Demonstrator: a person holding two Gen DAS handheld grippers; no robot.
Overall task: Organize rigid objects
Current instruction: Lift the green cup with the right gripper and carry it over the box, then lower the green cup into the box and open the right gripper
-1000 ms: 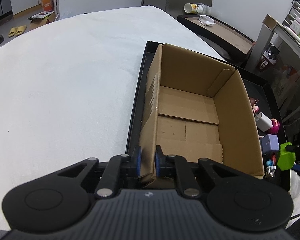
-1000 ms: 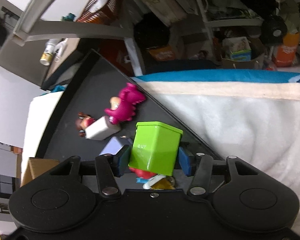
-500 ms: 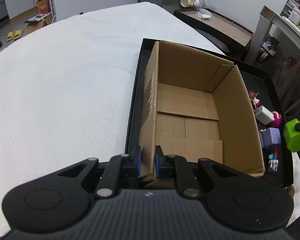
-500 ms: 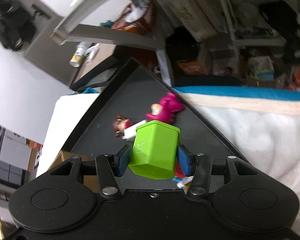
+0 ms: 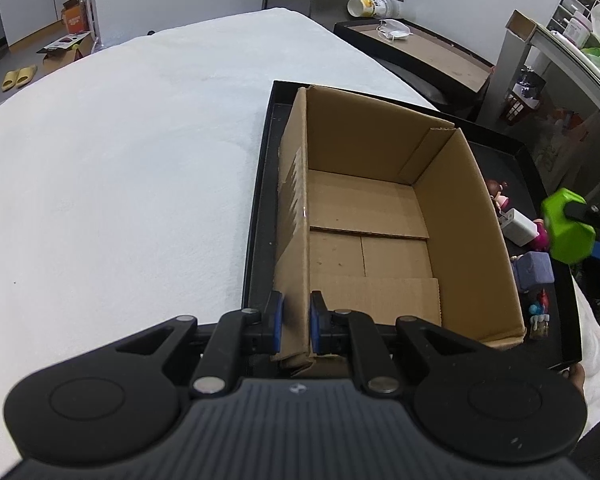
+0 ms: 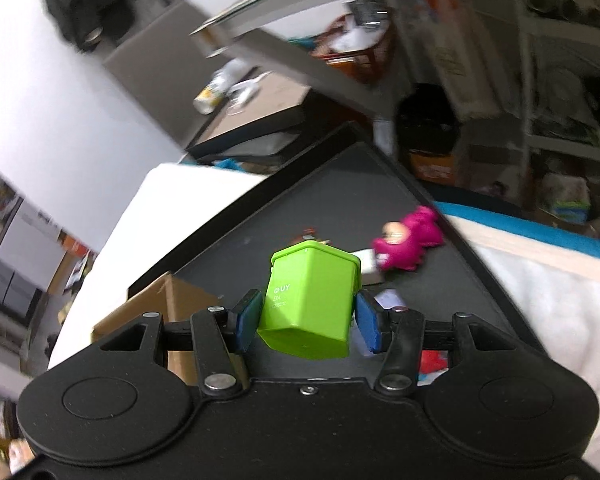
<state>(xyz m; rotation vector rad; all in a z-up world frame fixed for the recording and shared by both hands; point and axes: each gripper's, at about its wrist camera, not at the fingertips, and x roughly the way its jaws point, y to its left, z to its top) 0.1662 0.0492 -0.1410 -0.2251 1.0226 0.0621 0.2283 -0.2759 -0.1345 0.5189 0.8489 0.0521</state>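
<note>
Right wrist view: my right gripper (image 6: 307, 322) has its jaws clamped on the bright green rigid plastic box with a lipped lid (image 6: 310, 300), held in the air above the black shallow tray (image 6: 260, 232) — blue pads on two opposite flat sides, low on the body. It looks light, stiff and smooth, so probably a bit slippery; flat sides are the place to grip, not the lid lip. White lettering on one face, corners bevelled, tilted in the grip. Left wrist view: my left gripper (image 5: 296, 322) has its jaws pinched tight on the near wall of the open brown cardboard box (image 5: 380, 216), which sits in the tray. Box interior is bare — judged destination for the green piece.
</note>
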